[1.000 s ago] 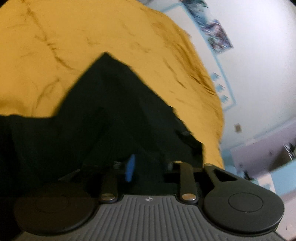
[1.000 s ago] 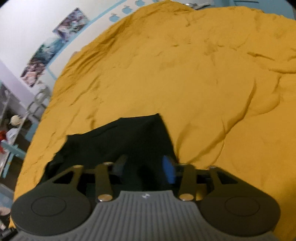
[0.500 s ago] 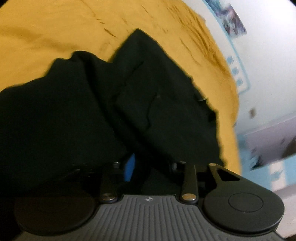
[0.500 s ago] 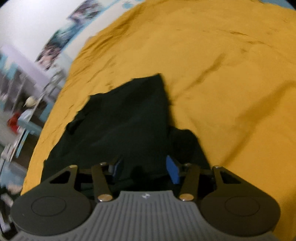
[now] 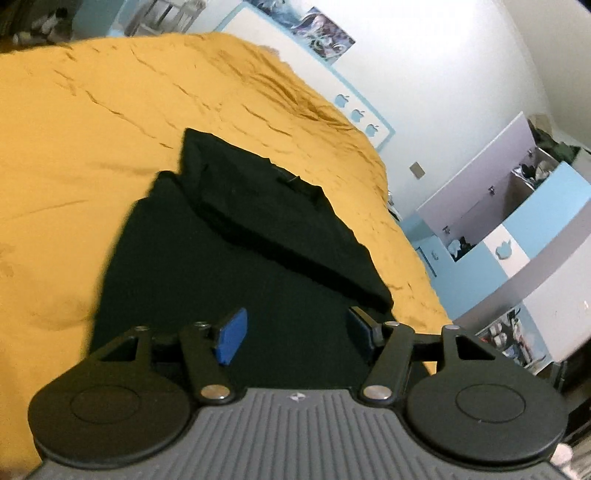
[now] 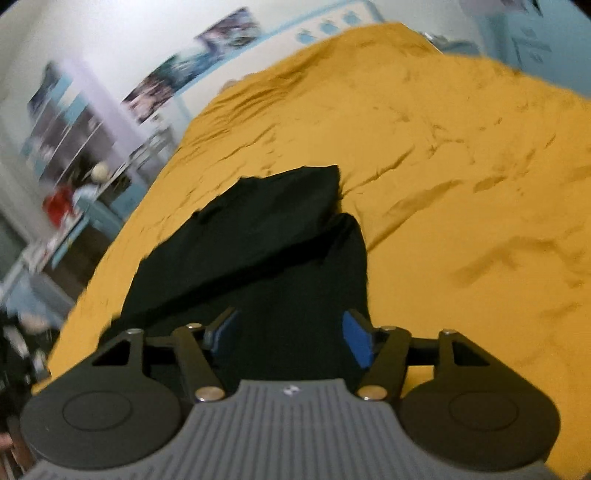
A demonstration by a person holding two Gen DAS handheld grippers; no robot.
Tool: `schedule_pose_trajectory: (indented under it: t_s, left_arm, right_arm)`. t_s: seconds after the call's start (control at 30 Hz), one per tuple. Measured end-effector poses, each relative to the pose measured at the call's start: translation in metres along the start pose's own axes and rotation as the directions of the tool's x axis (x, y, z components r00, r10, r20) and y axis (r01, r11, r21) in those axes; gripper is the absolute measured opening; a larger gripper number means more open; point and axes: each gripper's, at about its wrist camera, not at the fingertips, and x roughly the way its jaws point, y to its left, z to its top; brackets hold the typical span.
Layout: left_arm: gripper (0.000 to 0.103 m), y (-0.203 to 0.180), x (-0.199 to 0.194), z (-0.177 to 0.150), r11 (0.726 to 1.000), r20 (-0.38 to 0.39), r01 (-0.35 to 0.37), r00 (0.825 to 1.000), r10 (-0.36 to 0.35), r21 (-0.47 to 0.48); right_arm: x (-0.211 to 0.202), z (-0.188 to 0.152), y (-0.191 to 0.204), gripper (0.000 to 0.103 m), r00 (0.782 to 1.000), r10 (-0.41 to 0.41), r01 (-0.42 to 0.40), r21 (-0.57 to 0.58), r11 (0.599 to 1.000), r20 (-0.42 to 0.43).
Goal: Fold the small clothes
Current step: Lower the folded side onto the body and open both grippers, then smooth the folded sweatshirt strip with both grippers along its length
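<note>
A small black garment (image 5: 236,236) lies on the mustard-yellow bed cover (image 5: 74,155), with one part folded over the rest along a diagonal edge. It also shows in the right wrist view (image 6: 266,236). My left gripper (image 5: 295,332) is open above the near end of the garment, with nothing between its blue pads (image 5: 231,334). My right gripper (image 6: 291,332) is open above the near end too, its blue pads (image 6: 356,341) wide apart and empty.
The yellow bed cover (image 6: 461,166) is wrinkled and fills most of both views. A white wall with posters (image 5: 325,29) runs behind the bed. Shelves and cluttered furniture (image 5: 517,206) stand beyond the bed's edge; more clutter (image 6: 62,199) shows in the right wrist view.
Both grippers opened, let go of the black garment and pulled back. The garment now lies folded on the bed, with its flap laid over the lower part.
</note>
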Motion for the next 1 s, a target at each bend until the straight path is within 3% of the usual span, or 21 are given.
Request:
schedule_pose_trajectory:
  t_s: [0.2, 0.4, 0.53, 0.63, 0.73, 1.0]
  left_arm:
    - [0.072, 0.031, -0.055, -0.026, 0.997, 0.029, -0.066, 0.997, 0.065, 0.031]
    - [0.072, 0.056, -0.069, -0.051, 0.988, 0.024, -0.123, 0.992, 0.122, 0.097]
    - [0.071, 0.072, -0.060, -0.064, 0.995, 0.010, -0.064, 0.998, 0.063, 0.075]
    - [0.071, 0.075, -0.051, -0.063, 0.995, 0.012, -0.041, 0.999, 0.040, 0.096]
    - [0.071, 0.087, -0.048, -0.062, 0.998, 0.004, 0.038, 0.999, -0.038, 0.053]
    - [0.071, 0.090, -0.049, -0.062, 0.997, -0.001, 0.068, 0.998, -0.068, 0.042]
  right_arm:
    - [-0.043, -0.055, -0.008, 0.063, 0.998, -0.016, 0.010, -0.097, 0.995, -0.059]
    - [-0.056, -0.092, -0.028, 0.063, 0.995, 0.012, -0.020, -0.084, 0.996, -0.096]
    - [-0.049, -0.104, -0.044, 0.063, 0.996, 0.041, -0.046, -0.060, 0.997, -0.083]
    - [-0.046, -0.111, -0.055, 0.063, 0.991, 0.106, -0.109, -0.022, 0.994, -0.087]
    - [-0.044, -0.115, -0.062, 0.063, 0.983, 0.160, -0.160, 0.016, 0.987, -0.094]
    - [-0.038, -0.117, -0.071, 0.064, 0.979, 0.185, -0.179, 0.071, 0.981, -0.089]
